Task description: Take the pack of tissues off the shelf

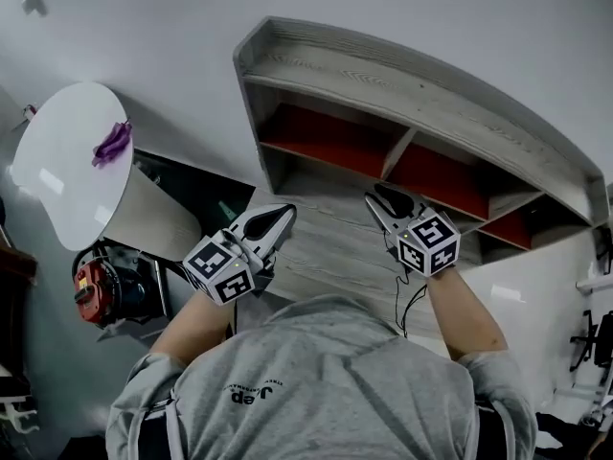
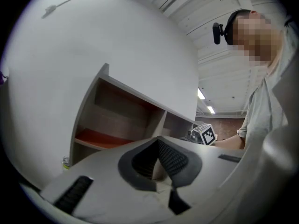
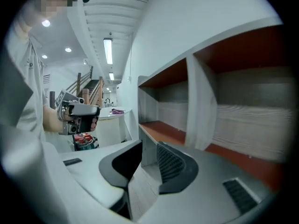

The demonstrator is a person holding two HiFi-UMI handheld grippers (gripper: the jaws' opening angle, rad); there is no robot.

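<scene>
No pack of tissues shows in any view. The grey wooden shelf (image 1: 402, 94) hangs on the white wall, and its red-floored compartments (image 1: 326, 147) look bare where I can see into them. My left gripper (image 1: 278, 220) is held below the shelf's left end with its jaws together and nothing in them; in its own view the pads (image 2: 173, 160) meet at the tip. My right gripper (image 1: 383, 199) points at the middle compartments. Its pads (image 3: 170, 164) stand a narrow gap apart with only the shelf seen between them.
A white round table (image 1: 67, 161) with a small purple object (image 1: 113, 144) stands to the left. Below it sits a red device (image 1: 96, 290). Dark equipment (image 1: 594, 338) is at the far right. The person's grey shirt (image 1: 316, 381) fills the bottom of the head view.
</scene>
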